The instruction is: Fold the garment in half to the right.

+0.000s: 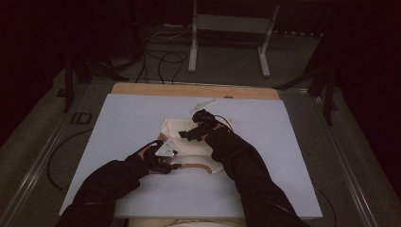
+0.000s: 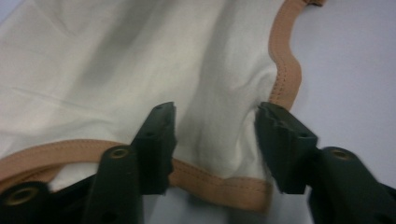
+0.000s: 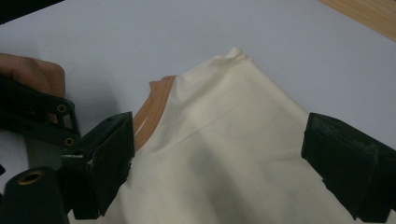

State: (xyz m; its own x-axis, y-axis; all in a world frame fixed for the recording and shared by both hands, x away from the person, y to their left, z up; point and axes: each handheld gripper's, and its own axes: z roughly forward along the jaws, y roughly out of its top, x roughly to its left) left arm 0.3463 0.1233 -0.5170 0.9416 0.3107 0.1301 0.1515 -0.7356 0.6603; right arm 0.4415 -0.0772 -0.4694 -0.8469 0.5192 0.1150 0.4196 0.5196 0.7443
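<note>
The cream cloth (image 1: pixel 189 142) with tan trim (image 2: pixel 280 70) lies crumpled on the white board (image 1: pixel 123 123), around its middle. At the cloth's near edge, the left gripper (image 2: pixel 215 140) has its jaws half closed astride a raised fold and the trim; the pads look just short of the fabric, so no grip shows. Over the cloth's far part, the right gripper (image 3: pixel 219 163) hangs with jaws spread wide, holding nothing. Beyond the cloth, the board's wooden edge (image 1: pixel 194 90).
</note>
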